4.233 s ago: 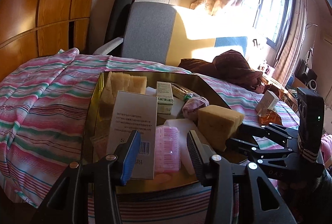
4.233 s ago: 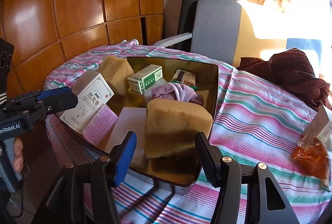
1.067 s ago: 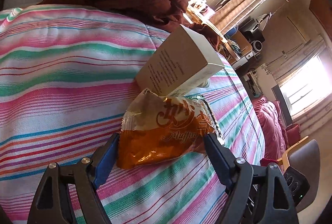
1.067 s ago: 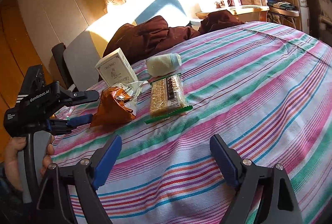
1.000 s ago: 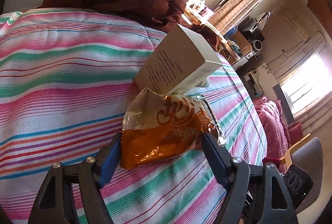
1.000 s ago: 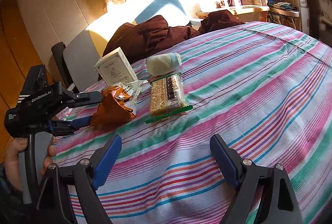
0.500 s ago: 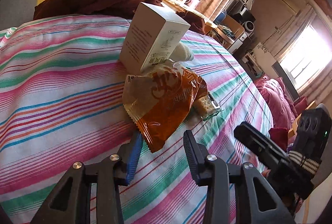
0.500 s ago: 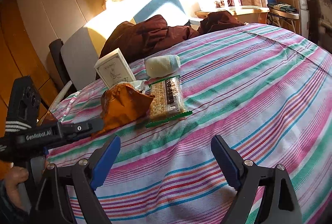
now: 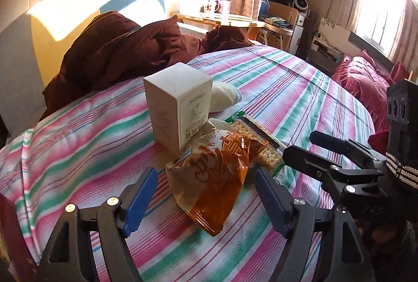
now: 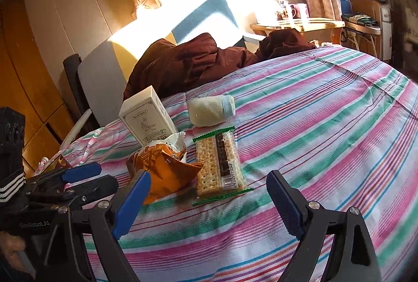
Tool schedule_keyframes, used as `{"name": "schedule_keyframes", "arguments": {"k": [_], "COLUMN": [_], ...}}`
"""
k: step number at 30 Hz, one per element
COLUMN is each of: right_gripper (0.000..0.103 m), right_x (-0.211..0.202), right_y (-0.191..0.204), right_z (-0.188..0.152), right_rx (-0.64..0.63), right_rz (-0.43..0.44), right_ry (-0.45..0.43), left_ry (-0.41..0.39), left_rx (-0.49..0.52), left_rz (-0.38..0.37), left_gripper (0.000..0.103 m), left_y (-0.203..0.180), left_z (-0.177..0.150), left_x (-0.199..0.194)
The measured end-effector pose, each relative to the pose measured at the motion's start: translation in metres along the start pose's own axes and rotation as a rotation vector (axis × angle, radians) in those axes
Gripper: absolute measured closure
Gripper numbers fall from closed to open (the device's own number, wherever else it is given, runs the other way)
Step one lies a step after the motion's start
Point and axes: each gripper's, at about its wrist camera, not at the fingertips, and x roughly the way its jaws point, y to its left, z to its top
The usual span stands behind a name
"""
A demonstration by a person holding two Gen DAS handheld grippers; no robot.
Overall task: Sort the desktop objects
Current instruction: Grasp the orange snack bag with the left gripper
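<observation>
Blue pads on the left gripper (image 9: 205,199) are spreading apart right now, and the orange snack bag (image 9: 216,177) lies between them on the striped cloth (image 9: 78,141) without either pad pressing on it, so nothing is actually held. The right gripper (image 10: 207,199) sits wide open over bare cloth at the bottom of its frame, empty too.

Working outward: just past the bag's right edge is the cracker pack (image 10: 219,164), the two touching or near enough. The white box (image 9: 177,104) stands upright behind the bag at frame centre, and the rolled white sock (image 10: 210,110) lies beyond the crackers.

So four items are bunched in one little group mid-frame. My guess is the sorting's partway, though I can't tell how much is left.
</observation>
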Motion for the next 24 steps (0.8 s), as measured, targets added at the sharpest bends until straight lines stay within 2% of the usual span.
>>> {"name": "schedule_keyframes", "arguments": {"k": [9,15,16,20,24], "right_gripper": [0.012,0.012,0.012,0.012,0.012], "right_x": [0.004,0.013,0.015,0.023,0.032], "right_y": [-0.016,-0.024,-0.024,-0.022,-0.026], "right_z": [0.018,0.023,0.023,0.023,0.021], "right_rx": [0.052,0.080,0.080,0.066,0.080], "right_rz": [0.017,0.030,0.033,0.042,0.039], "right_ry": [-0.020,-0.020,-0.015,0.006,0.033], "left_ry": [0.069,0.113,0.114,0.106,0.085], "left_rx": [0.127,0.201,0.195,0.130,0.040], "left_rz": [-0.057,-0.024,-0.022,-0.046,-0.015], "left_gripper": [0.023,0.023,0.024,0.042,0.042], "left_y": [-0.008,-0.018,-0.017,-0.010,-0.003], "left_z": [0.007,0.007,0.006,0.003,-0.006], "left_x": [0.019,0.035,0.037,0.035,0.025]}}
